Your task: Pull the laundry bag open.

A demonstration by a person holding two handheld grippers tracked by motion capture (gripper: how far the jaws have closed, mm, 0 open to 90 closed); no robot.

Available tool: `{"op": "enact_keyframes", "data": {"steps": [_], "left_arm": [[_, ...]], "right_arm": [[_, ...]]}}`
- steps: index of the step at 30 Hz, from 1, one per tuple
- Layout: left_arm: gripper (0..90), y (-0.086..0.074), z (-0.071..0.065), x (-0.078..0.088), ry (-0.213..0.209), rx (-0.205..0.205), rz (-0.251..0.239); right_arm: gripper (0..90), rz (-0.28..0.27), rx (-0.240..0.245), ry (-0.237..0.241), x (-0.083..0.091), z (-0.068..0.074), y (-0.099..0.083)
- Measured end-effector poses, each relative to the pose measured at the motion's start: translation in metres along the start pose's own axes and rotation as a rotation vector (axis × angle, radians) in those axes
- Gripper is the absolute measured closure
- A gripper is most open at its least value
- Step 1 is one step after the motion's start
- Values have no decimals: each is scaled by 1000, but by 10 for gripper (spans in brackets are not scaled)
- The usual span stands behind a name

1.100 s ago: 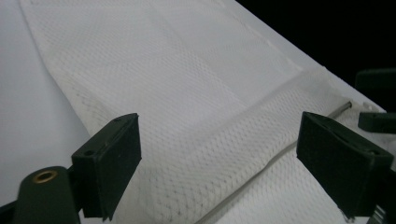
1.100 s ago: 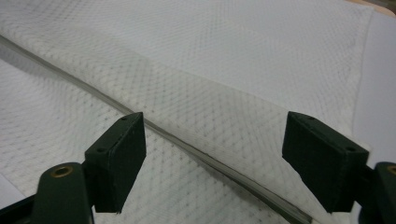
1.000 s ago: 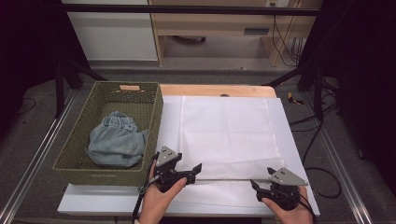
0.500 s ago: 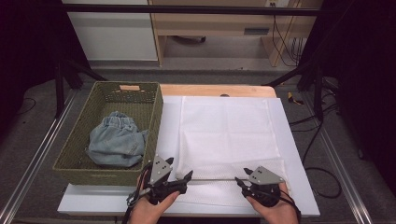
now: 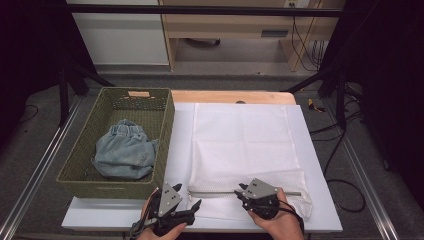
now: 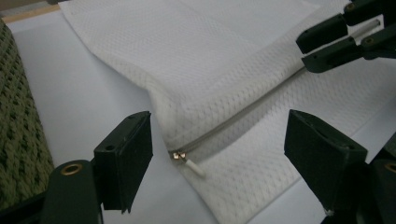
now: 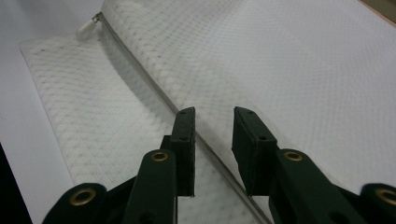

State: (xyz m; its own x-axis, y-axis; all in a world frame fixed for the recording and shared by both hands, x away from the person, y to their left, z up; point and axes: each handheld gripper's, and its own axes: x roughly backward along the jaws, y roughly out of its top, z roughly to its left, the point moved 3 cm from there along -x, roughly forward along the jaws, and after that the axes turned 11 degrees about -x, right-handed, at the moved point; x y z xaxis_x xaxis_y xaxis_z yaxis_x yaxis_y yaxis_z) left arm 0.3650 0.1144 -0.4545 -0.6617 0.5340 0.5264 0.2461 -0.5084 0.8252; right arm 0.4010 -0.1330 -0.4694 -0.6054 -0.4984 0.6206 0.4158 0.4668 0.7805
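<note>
A white mesh laundry bag (image 5: 241, 145) lies flat on the white table (image 5: 314, 170), its zipper (image 5: 220, 192) running along the near side. The zipper pull (image 6: 187, 161) rests at the zipper's left end, between the wide-open jaws of my left gripper (image 6: 219, 156), which have just narrowed a little without touching it. In the high view the left gripper (image 5: 191, 209) sits at the bag's near left corner. My right gripper (image 7: 212, 128) straddles the zipper (image 7: 154, 88) further along. Its jaws have just been closing, with a small gap left around the zipper line.
A green woven basket (image 5: 112, 188) stands to the left of the bag and holds a crumpled blue denim garment (image 5: 125, 152). The table's near edge lies just under both hands. A wooden strip (image 5: 225, 96) borders the far side.
The right gripper has slid left along the zipper and its jaws have narrowed. The left gripper has drawn back toward the near edge, down by the bag's corner.
</note>
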Motion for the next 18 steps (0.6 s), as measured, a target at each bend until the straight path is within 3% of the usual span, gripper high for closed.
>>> {"op": "enact_keyframes", "data": {"steps": [3, 11, 18], "left_arm": [[234, -5, -1, 2, 1, 1, 5], [199, -12, 1, -3, -4, 17, 35], [173, -14, -1, -5, -19, 30, 44]], "right_arm": [[621, -1, 41, 6, -11, 7, 6], [464, 5, 36, 13, -20, 6, 10], [414, 53, 62, 34, -29, 9, 7]]}}
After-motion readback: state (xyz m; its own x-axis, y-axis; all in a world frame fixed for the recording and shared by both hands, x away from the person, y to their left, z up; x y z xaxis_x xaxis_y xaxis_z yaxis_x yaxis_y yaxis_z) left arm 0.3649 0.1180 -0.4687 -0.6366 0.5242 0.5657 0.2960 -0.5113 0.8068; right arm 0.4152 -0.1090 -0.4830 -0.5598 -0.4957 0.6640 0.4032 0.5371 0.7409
